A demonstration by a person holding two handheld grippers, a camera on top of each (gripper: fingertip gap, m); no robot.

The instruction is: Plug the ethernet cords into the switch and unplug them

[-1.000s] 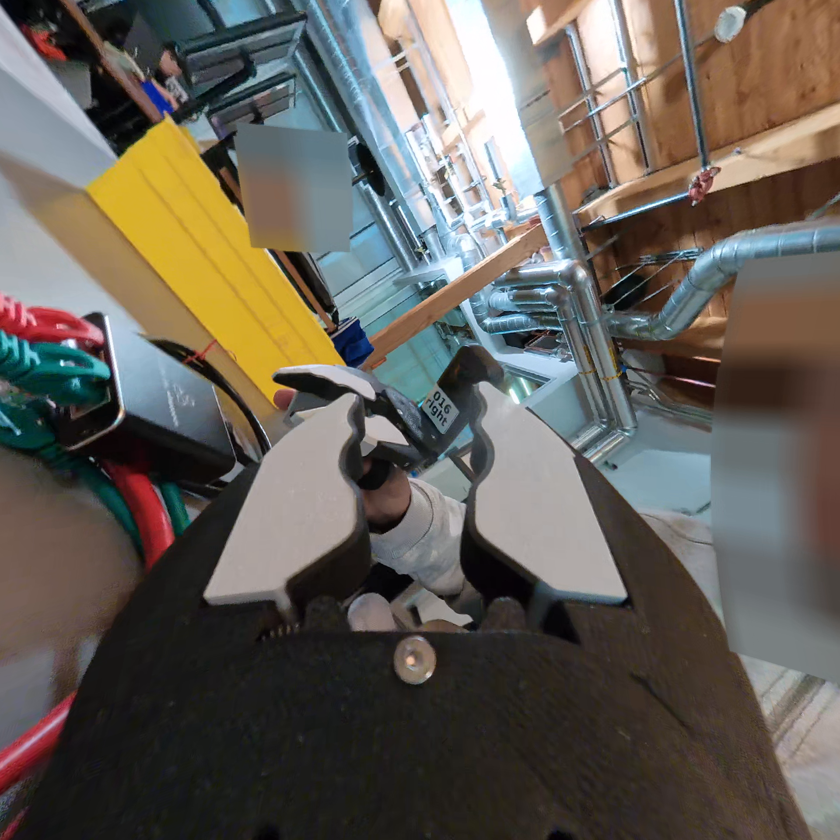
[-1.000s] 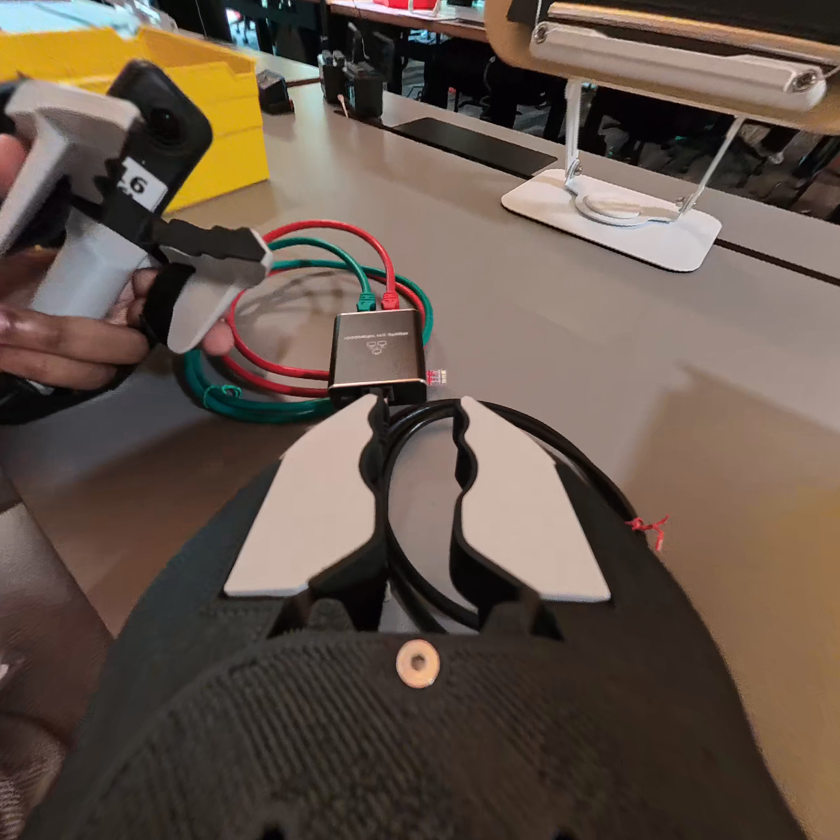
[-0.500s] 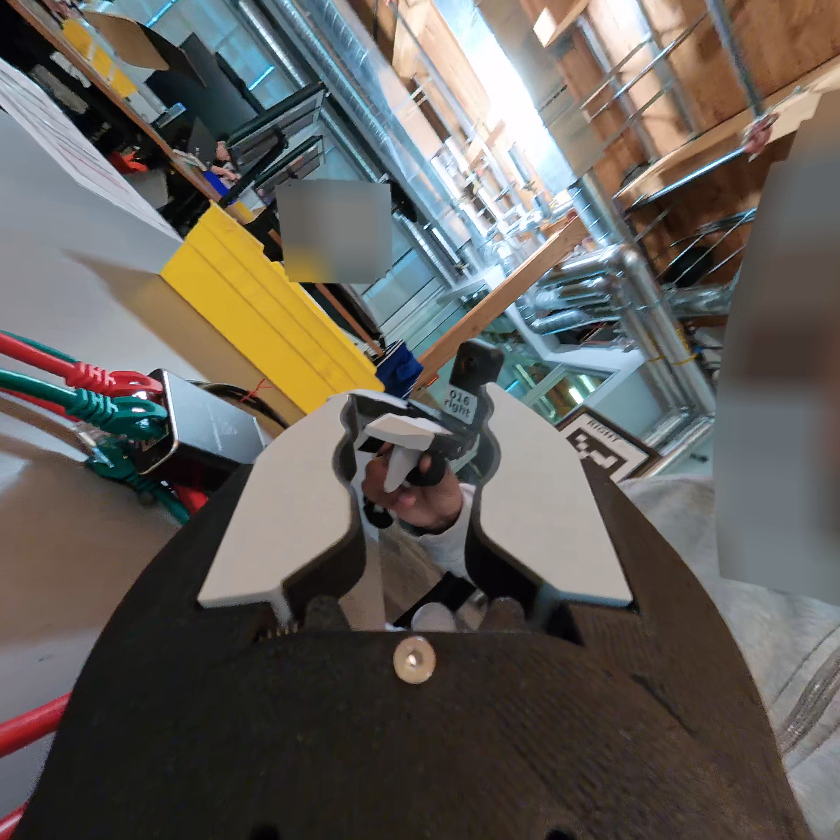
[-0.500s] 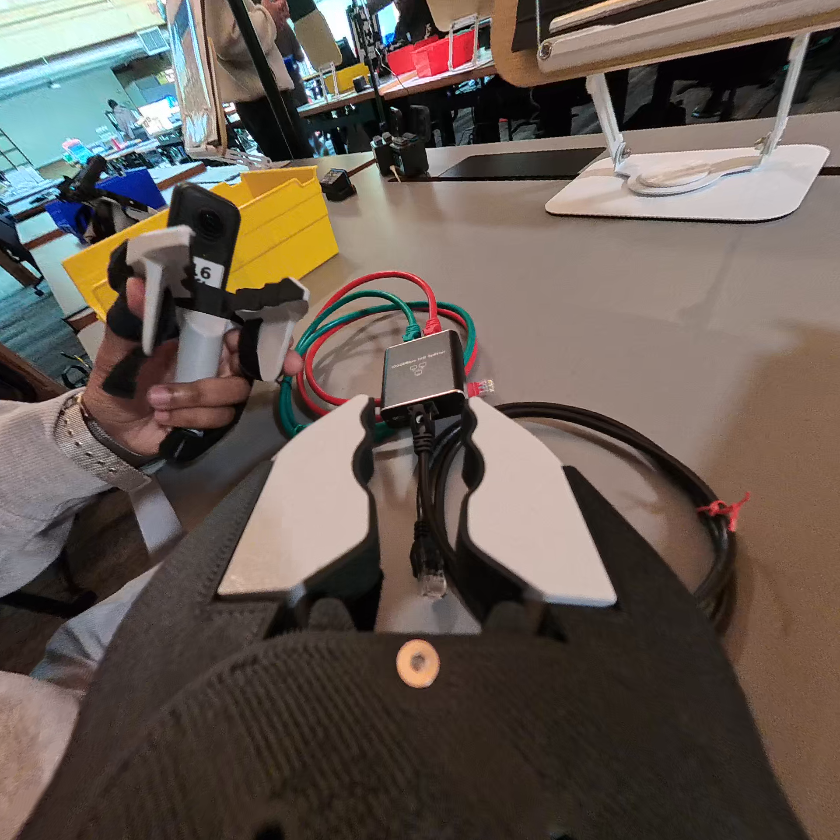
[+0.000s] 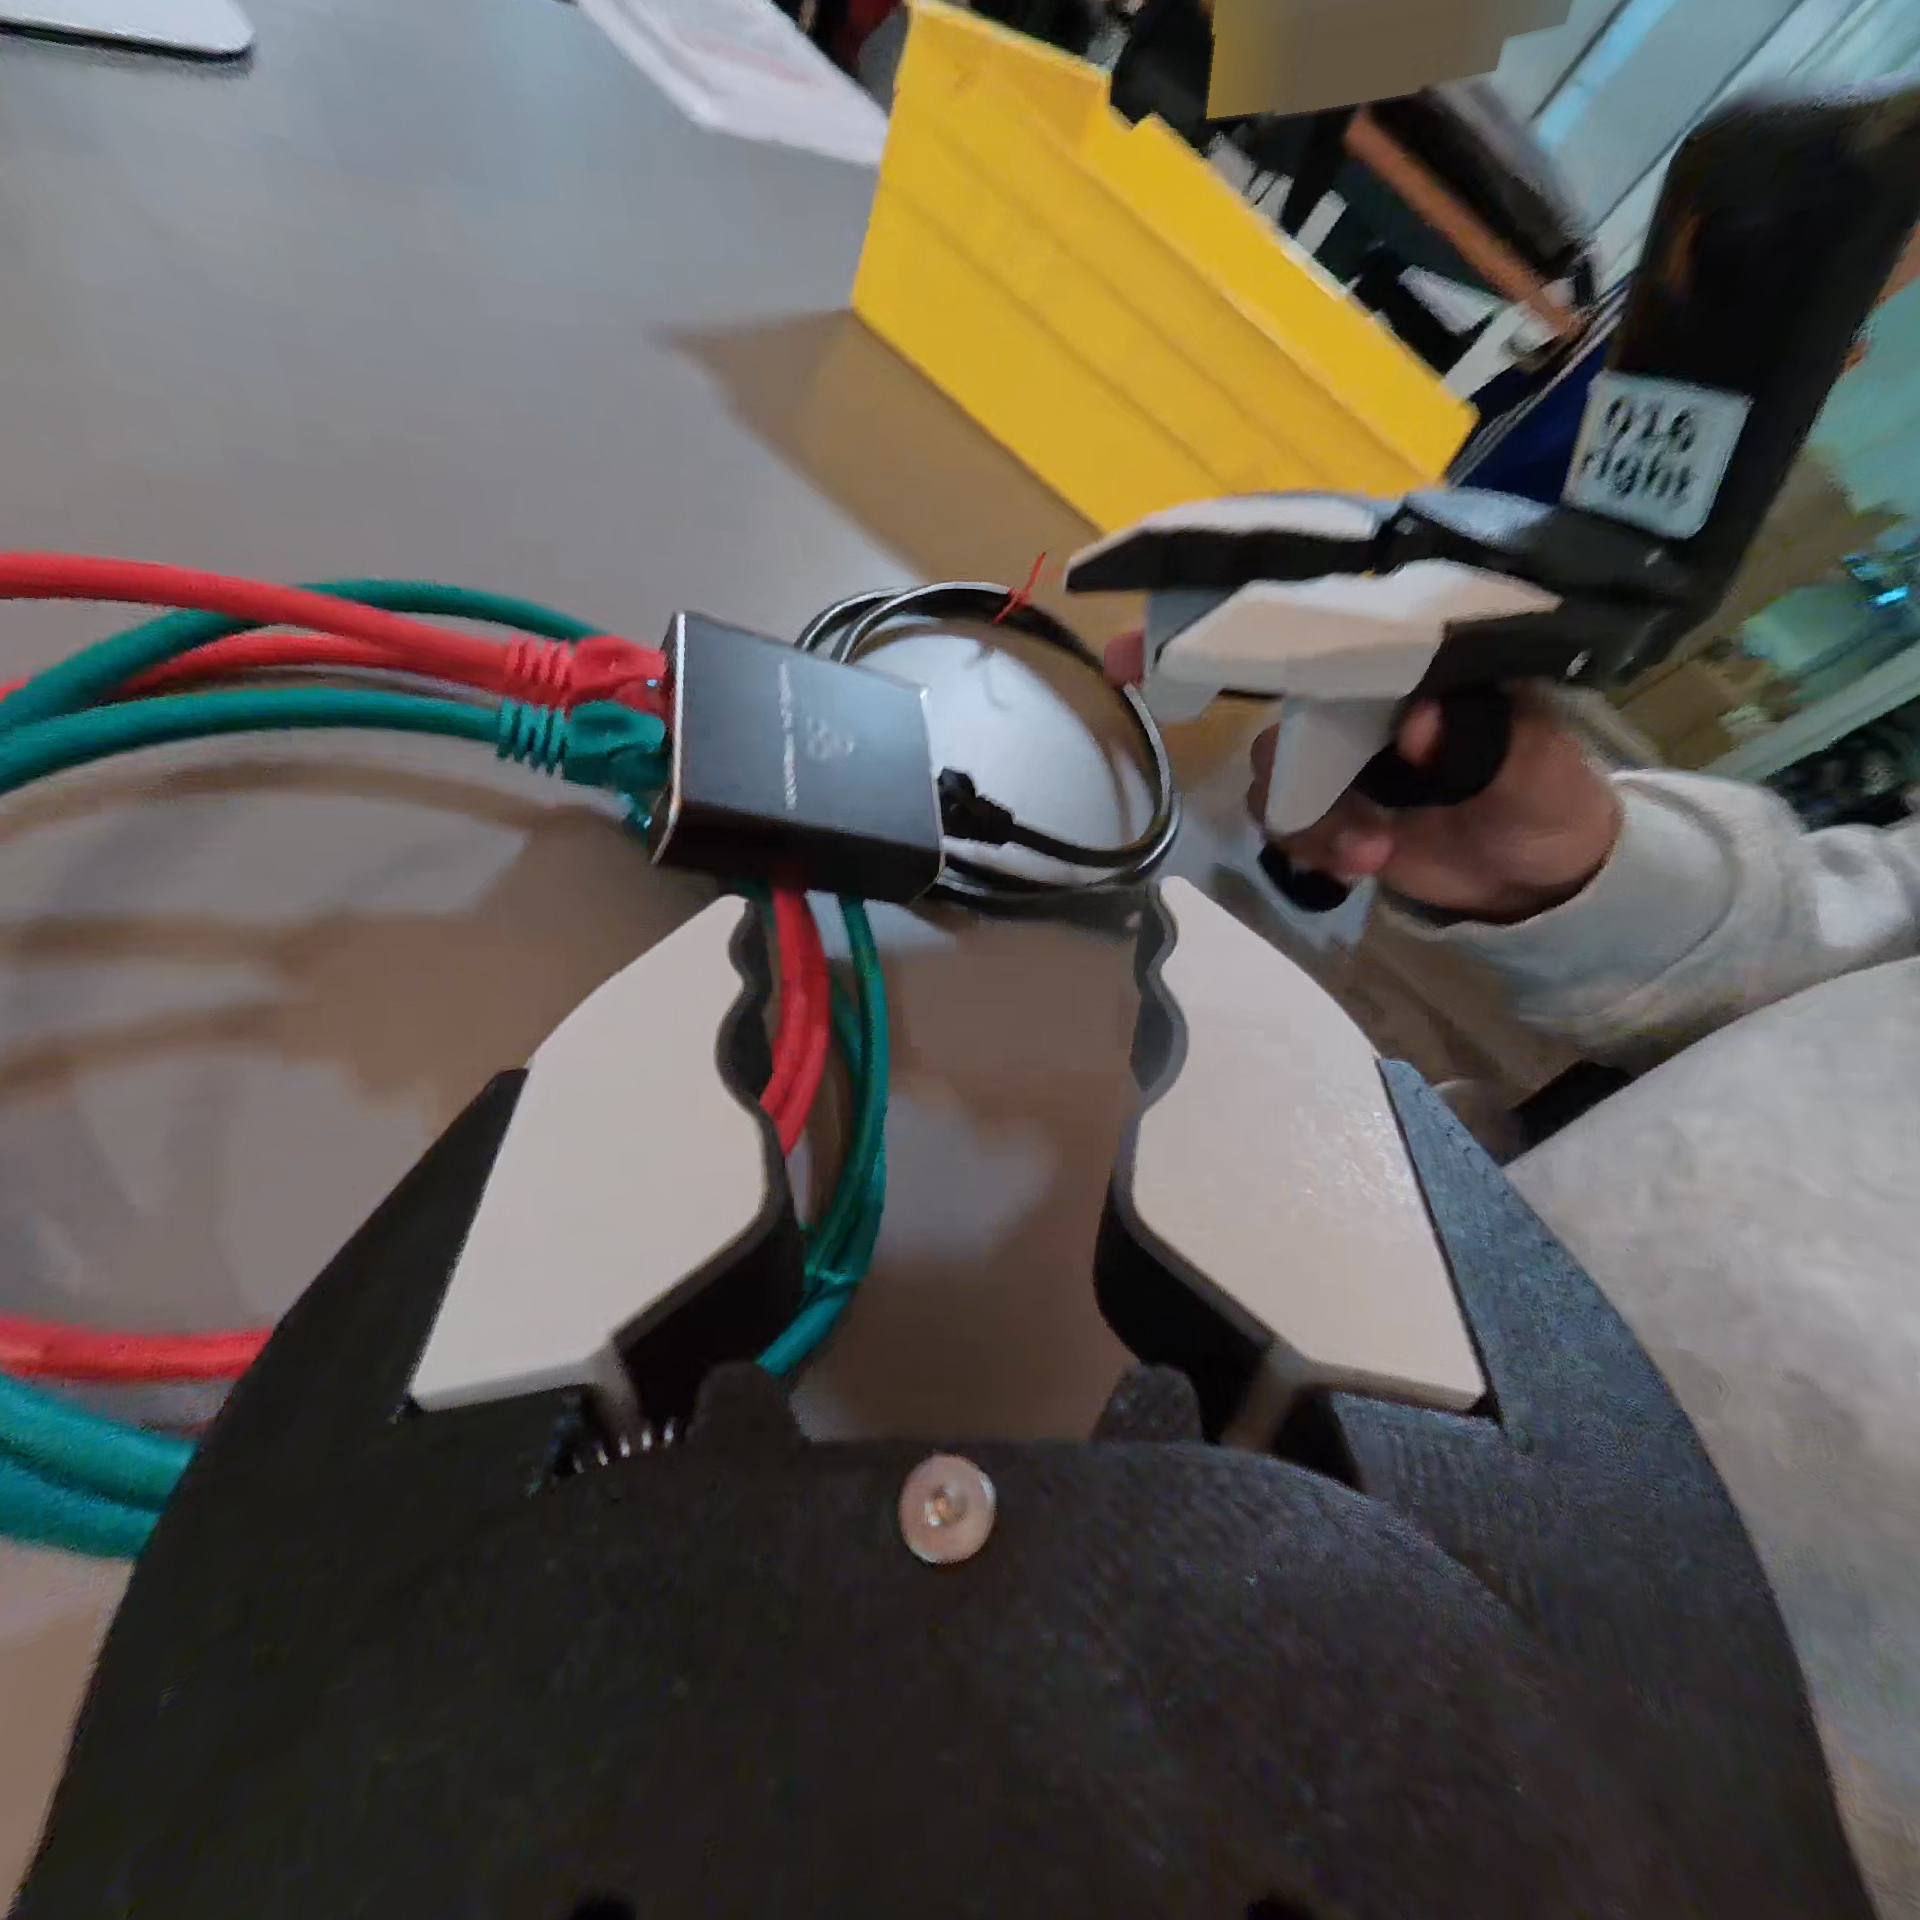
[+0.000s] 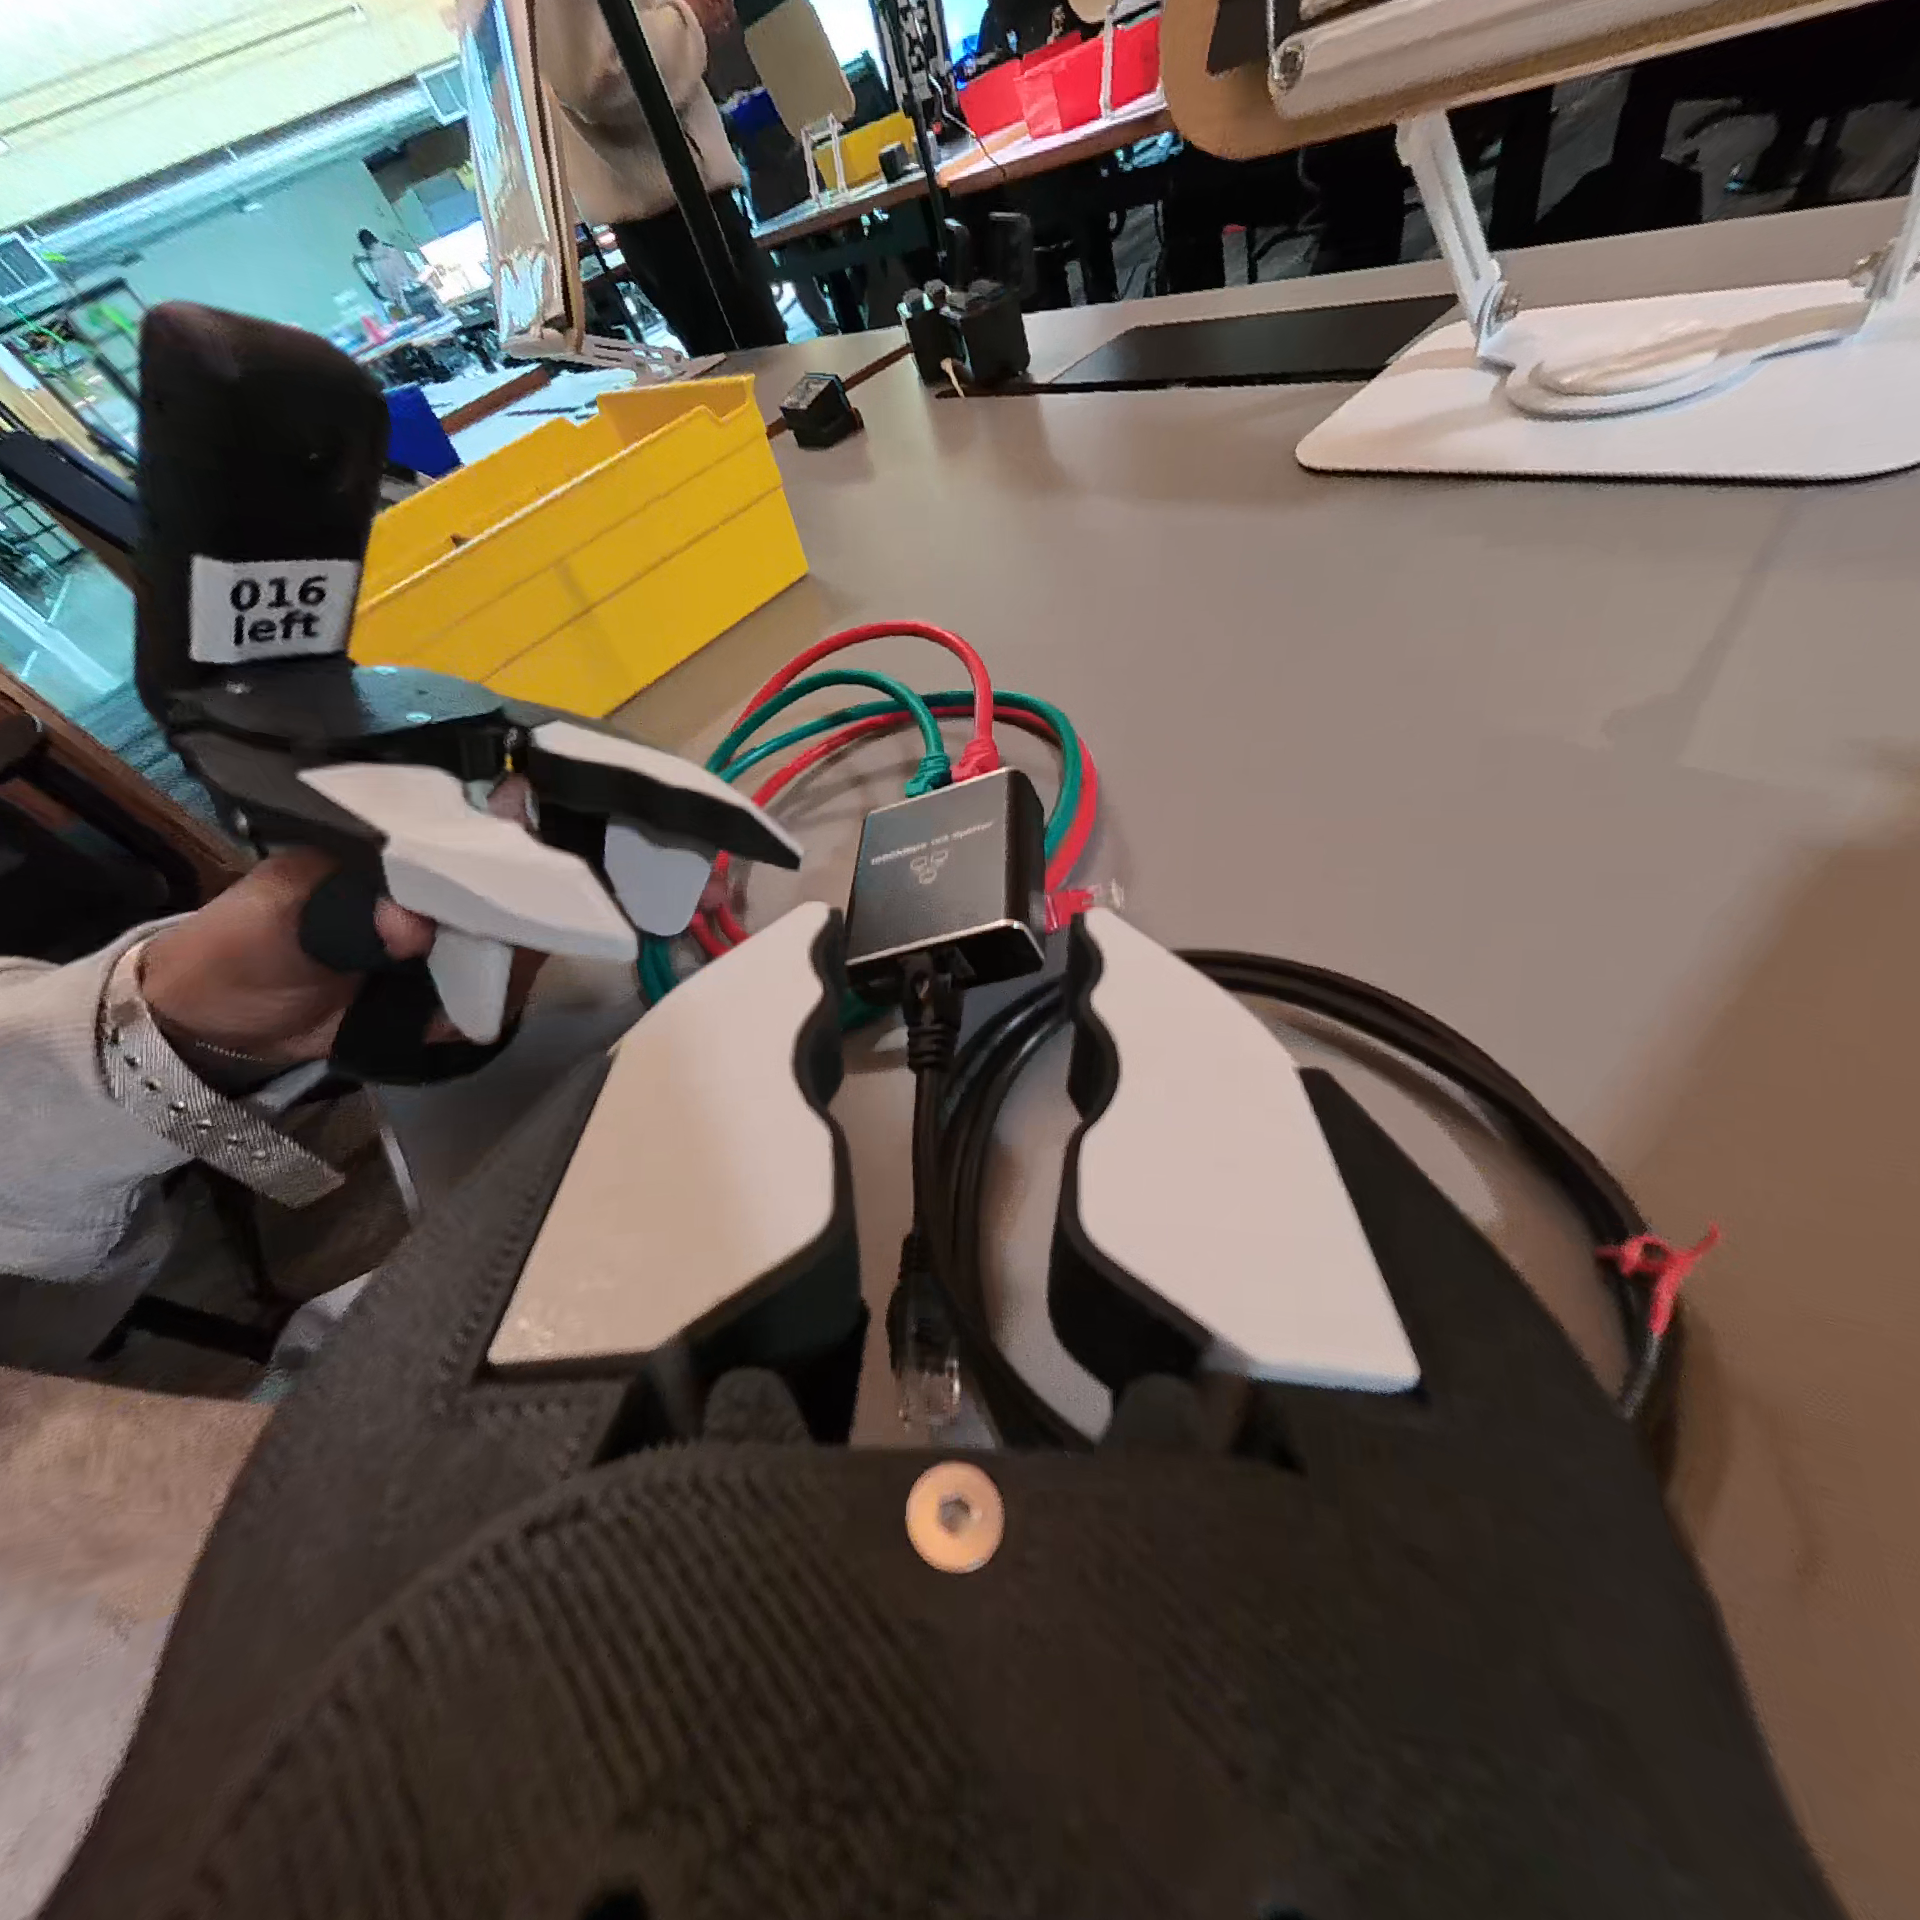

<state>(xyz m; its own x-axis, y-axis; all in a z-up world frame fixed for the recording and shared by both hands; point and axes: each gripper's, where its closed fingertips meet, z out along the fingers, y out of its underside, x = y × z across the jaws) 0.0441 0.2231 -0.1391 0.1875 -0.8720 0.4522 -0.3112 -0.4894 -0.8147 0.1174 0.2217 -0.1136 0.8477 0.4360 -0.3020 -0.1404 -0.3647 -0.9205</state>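
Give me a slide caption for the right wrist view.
Open right gripper approaches small black metal switch box with red, green and black cords plugged in.

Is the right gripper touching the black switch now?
Apart. In the left wrist view, the right gripper hovers beyond the switch, with bare table and the black cord's loop between them.
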